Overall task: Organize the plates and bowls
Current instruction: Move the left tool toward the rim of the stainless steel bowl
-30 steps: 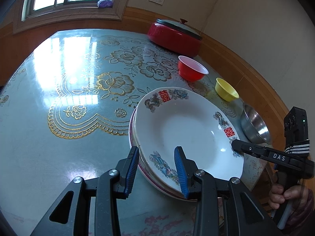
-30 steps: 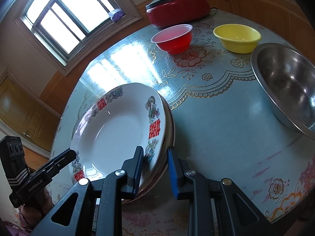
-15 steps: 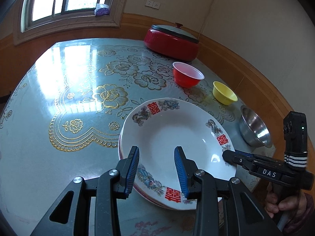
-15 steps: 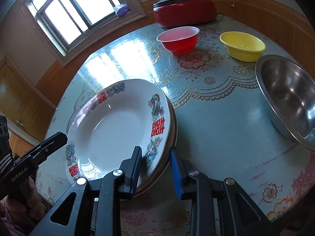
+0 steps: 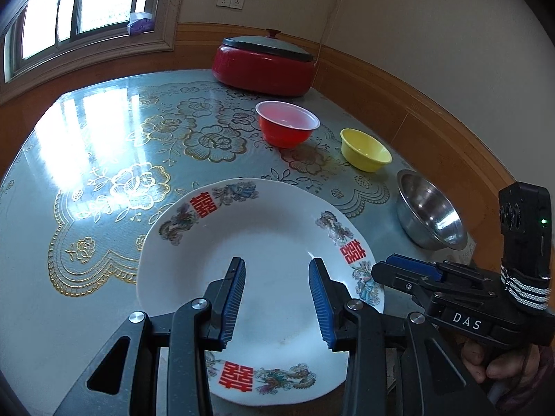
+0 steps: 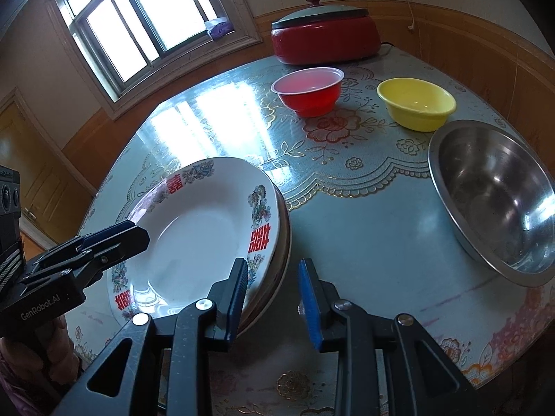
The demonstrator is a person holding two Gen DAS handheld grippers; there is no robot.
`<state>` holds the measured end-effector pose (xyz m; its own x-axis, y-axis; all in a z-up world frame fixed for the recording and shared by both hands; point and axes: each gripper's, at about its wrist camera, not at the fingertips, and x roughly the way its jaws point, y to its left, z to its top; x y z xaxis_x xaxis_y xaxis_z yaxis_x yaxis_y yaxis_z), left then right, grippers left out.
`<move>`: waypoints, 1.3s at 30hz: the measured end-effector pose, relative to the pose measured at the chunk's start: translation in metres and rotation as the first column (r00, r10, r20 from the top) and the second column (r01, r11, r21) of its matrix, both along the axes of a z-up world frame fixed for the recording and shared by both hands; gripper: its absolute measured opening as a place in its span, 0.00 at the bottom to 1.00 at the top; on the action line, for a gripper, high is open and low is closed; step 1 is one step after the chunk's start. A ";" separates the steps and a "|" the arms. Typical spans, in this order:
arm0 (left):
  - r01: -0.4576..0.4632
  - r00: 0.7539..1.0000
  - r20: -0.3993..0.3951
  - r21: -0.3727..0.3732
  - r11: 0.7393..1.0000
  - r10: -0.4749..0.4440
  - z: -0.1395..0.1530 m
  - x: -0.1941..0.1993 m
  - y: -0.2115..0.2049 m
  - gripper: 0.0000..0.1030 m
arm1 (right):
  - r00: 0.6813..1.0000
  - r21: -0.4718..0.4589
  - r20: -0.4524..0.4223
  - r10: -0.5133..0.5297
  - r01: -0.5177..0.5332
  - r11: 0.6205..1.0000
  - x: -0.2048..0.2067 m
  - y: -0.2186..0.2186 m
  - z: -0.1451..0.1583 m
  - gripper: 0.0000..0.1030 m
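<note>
We see the white plate (image 6: 194,239) topping a stack (image 6: 282,242) near the front edge of the table (image 6: 364,228); its well holds nothing. Behind it sit a red bowl (image 6: 308,92), a yellow bowl (image 6: 416,104) and a steel bowl (image 6: 492,197), all without contents, and a lidded red pot (image 6: 324,40) whose inside is hidden. Our left gripper (image 5: 276,303) hovers over the plate, fingers apart and opening, clamping nothing. Our right gripper (image 6: 272,306) stands open at the stack's right rim, gripping nothing. The lower plates show only as edges, and we cannot count them.
</note>
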<state>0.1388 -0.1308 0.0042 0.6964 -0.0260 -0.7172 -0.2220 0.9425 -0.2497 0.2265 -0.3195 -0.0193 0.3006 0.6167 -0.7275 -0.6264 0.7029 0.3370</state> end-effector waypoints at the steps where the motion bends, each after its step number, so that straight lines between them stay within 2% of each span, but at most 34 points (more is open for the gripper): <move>1: 0.005 1.000 -0.003 -0.003 1.000 -0.005 -0.001 0.002 -0.001 0.38 | 1.000 0.002 0.001 0.002 -0.002 1.000 0.001 -0.001 0.000 0.29; 9: 0.030 1.000 -0.007 -0.005 1.000 -0.030 0.000 0.019 -0.013 0.38 | 1.000 0.039 0.007 -0.005 0.004 0.999 0.010 -0.014 0.004 0.29; 21: 0.099 0.995 0.002 0.006 0.995 -0.099 0.009 0.054 -0.046 0.38 | 0.984 0.093 0.032 -0.176 0.173 0.981 0.052 -0.079 0.023 0.29; 27: 0.166 0.986 0.012 0.030 0.986 -0.167 0.014 0.077 -0.075 0.38 | 0.953 0.103 0.060 -0.297 0.290 0.951 0.080 -0.128 0.031 0.32; 32: 0.212 0.977 -0.003 0.033 0.977 -0.212 0.012 0.100 -0.098 0.38 | 0.906 0.105 0.052 -0.420 0.413 0.905 0.107 -0.174 0.032 0.33; 35: 0.231 0.973 -0.017 0.017 0.973 -0.230 0.008 0.114 -0.109 0.38 | 0.877 0.115 0.020 -0.481 0.476 0.872 0.125 -0.201 0.028 0.35; 39: 0.249 0.968 -0.022 -0.003 0.968 -0.249 0.003 0.133 -0.125 0.38 | 0.866 0.112 -0.043 -0.498 0.499 0.859 0.147 -0.220 0.015 0.36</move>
